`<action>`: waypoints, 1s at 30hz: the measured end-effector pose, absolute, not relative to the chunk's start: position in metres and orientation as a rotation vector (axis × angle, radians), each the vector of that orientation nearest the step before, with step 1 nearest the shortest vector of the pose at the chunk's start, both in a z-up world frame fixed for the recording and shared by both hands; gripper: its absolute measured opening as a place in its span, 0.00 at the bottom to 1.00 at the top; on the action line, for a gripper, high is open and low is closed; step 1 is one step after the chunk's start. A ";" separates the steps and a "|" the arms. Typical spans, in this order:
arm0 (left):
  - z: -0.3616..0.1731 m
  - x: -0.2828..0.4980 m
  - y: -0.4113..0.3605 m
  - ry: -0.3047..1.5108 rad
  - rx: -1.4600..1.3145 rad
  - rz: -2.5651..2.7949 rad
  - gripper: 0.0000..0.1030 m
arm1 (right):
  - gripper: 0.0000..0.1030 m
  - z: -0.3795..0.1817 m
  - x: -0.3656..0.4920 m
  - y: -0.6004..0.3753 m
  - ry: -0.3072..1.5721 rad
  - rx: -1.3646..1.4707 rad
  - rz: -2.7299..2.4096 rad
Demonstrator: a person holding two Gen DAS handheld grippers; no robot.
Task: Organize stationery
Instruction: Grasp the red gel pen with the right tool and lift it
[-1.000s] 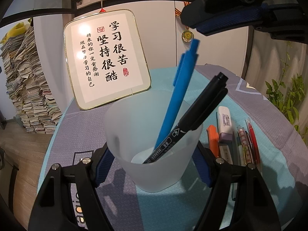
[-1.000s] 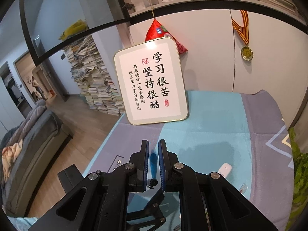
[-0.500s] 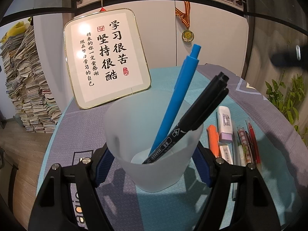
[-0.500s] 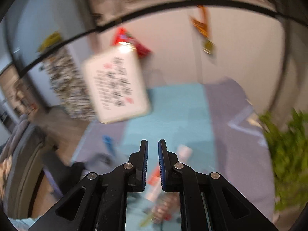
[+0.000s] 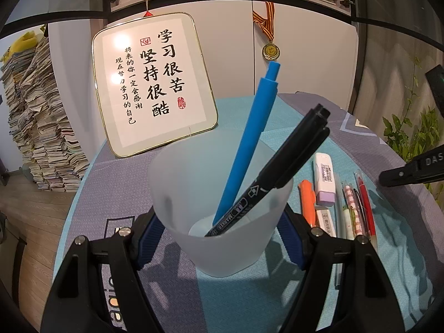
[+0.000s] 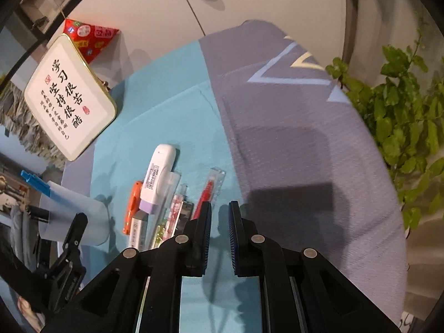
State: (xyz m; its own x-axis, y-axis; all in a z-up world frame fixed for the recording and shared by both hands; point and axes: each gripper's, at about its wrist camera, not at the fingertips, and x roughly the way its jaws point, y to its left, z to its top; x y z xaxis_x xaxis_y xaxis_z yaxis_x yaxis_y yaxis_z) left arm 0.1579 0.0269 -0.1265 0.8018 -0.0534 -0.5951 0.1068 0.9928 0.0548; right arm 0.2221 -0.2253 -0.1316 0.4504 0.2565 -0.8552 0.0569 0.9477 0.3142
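Observation:
A frosted plastic cup (image 5: 177,194) stands on the teal and grey tablecloth (image 5: 277,116), and my left gripper (image 5: 219,238) is shut on its sides. Inside it lean a blue pen (image 5: 249,138) and a black marker (image 5: 280,172). To the cup's right lies a row of stationery: an orange highlighter (image 5: 307,202), a white and purple highlighter (image 5: 323,177), a grey eraser-like stick (image 5: 326,220), patterned pens and a red pen (image 5: 365,205). My right gripper (image 6: 220,211) hangs shut and empty just above the near end of the red pen (image 6: 206,191). Its body shows at the left wrist view's right edge.
A framed calligraphy sign (image 5: 155,83) leans on the cabinet at the table's back. A medal (image 5: 271,51) hangs on the cabinet door. A leafy plant (image 6: 402,127) stands past the table's right edge. Stacked papers (image 5: 36,127) rise at the far left.
My right gripper has swung from above the cup to the right and down over the row of pens, rolling as it went. The left gripper and cup have stayed put.

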 end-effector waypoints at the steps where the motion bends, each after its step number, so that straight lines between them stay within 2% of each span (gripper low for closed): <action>1: -0.127 0.158 0.027 0.635 0.088 -0.086 0.71 | 0.11 -0.133 0.226 -0.223 1.106 0.315 0.120; 9: -0.127 0.158 0.027 0.634 0.090 -0.085 0.71 | 0.11 -0.148 0.241 -0.219 1.145 0.340 0.107; 11: -0.127 0.158 0.027 0.634 0.090 -0.085 0.71 | 0.15 -0.149 0.246 -0.217 1.134 0.346 0.100; 13: -0.127 0.158 0.028 0.635 0.087 -0.086 0.71 | 0.26 -0.151 0.249 -0.214 1.124 0.342 0.095; 15: -0.127 0.158 0.028 0.636 0.087 -0.087 0.71 | 0.30 -0.150 0.250 -0.209 1.108 0.319 0.087; 21: -0.127 0.158 0.027 0.637 0.087 -0.086 0.71 | 0.29 -0.148 0.251 -0.188 1.078 0.183 0.071; 24: -0.127 0.158 0.027 0.639 0.087 -0.087 0.71 | 0.16 -0.150 0.253 -0.188 1.063 0.193 0.115; 30: -0.128 0.159 0.027 0.643 0.085 -0.087 0.71 | 0.15 -0.132 0.237 -0.202 0.995 0.278 0.195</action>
